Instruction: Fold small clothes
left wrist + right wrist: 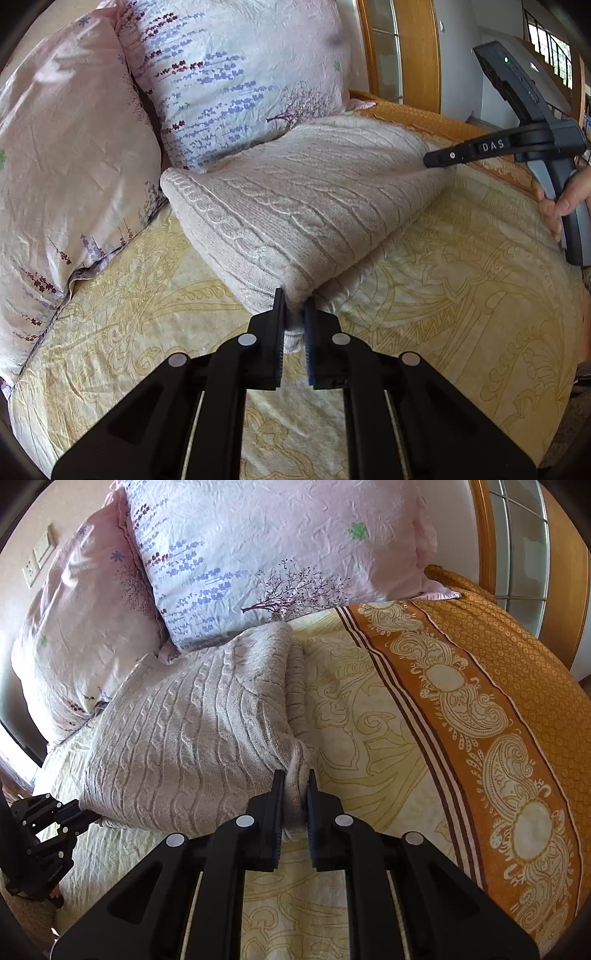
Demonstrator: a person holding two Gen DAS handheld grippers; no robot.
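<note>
In the left wrist view your left gripper [294, 314] has its jaws clenched on a near corner of the cream cable-knit sweater [306, 199]; the knit rises from the bed [129, 332] in a doubled sheet, with a lower layer lying flat beneath it; the garment sits toward the head of the bed, its far edge against the floral pillows [229, 74]; at the right edge your right gripper [443, 157] meets the sweater's far corner, but its jaws are hidden there and you cannot tell their state from this side.

In the right wrist view your right gripper [295, 794] has its jaws pinched on a bunched edge of the sweater [184, 731]; the knit slopes away left toward the pillows [277, 546], beside the orange paisley border of the bed [480, 701]; your left gripper [55, 823] shows only in part at the lower left, at the sweater's other corner.

You appear to be mid-fold, both corners lifted; the next move likely calls for carrying both corners over together, evenly, then laying them on the far edge; sleeves, neckline and whatever lies under the raised layer are out of sight, so how many folds remain is unclear.
</note>
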